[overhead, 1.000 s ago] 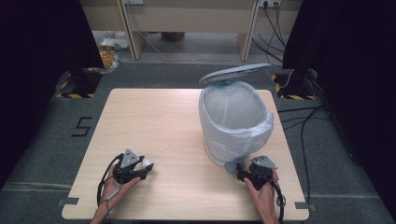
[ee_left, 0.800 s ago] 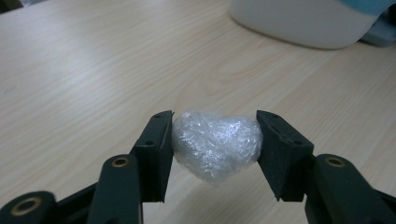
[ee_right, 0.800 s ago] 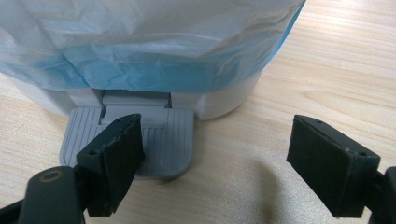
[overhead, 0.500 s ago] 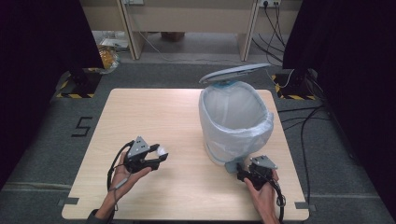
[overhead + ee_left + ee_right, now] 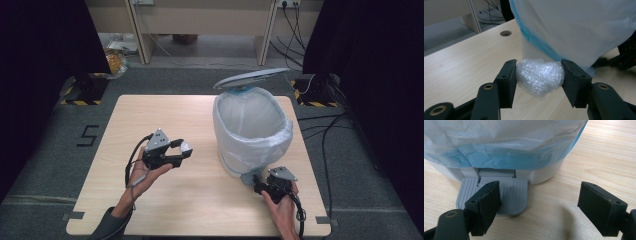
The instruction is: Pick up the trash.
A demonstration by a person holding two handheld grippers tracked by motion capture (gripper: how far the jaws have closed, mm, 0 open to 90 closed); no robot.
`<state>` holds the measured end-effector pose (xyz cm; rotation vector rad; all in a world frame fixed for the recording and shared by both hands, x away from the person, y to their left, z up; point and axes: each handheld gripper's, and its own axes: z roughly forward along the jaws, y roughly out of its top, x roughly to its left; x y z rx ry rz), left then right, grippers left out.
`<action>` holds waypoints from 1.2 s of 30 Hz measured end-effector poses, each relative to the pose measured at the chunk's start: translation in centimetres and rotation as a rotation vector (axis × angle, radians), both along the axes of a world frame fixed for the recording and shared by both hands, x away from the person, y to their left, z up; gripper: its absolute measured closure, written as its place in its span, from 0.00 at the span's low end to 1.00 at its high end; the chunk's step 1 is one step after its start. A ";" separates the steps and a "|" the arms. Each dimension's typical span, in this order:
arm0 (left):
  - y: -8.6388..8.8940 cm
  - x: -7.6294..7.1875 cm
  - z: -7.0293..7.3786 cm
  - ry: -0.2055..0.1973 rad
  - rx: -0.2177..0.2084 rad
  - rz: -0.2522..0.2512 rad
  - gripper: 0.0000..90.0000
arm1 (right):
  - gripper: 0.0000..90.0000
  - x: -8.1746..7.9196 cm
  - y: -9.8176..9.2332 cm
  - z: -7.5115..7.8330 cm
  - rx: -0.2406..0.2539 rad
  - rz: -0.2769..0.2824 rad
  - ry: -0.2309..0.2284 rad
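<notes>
crinkled glossy clear plastic wad (image 5: 539, 77); thin translucent plastic bin liner (image 5: 252, 122); ribbed matt grey plastic pedal (image 5: 510, 192); pale matt wood-grain table (image 5: 165, 115).

A dark "5" (image 5: 90, 135) marks the grey floor (image 5: 45, 165), at nine o'clock from the table (image 5: 165, 110); seemingly tape.

Overhead view; two close gripper views

Crumpled clear plastic wad (image 5: 539, 76), seemingly bubble wrap, above table, beside lined bin (image 5: 252, 132), lid up
</notes>
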<state>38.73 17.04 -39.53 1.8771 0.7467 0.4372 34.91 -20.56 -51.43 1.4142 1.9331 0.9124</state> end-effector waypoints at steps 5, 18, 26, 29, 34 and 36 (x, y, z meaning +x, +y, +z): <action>-0.9 0.8 1.9 -0.026 -0.004 -0.017 0.53 | 0.20 0.0 -0.1 0.0 -0.002 0.004 -0.001; -2.7 2.0 5.5 -0.061 -0.032 -0.051 0.53 | 0.20 0.0 -0.1 0.0 0.005 0.003 0.004; -4.0 2.4 7.7 -0.089 -0.046 -0.069 0.53 | 0.20 0.0 -0.1 0.0 0.003 0.004 0.004; -4.5 2.5 8.3 -0.096 -0.046 -0.078 0.53 | 0.20 0.0 -0.1 0.0 0.006 0.005 0.005; -5.9 3.2 9.3 -0.103 -0.048 -0.093 0.53 | 0.20 0.0 -0.1 0.0 0.005 0.007 0.003; -6.5 3.4 9.5 -0.103 -0.048 -0.099 0.53 | 0.20 0.0 -0.1 0.0 0.007 0.006 0.004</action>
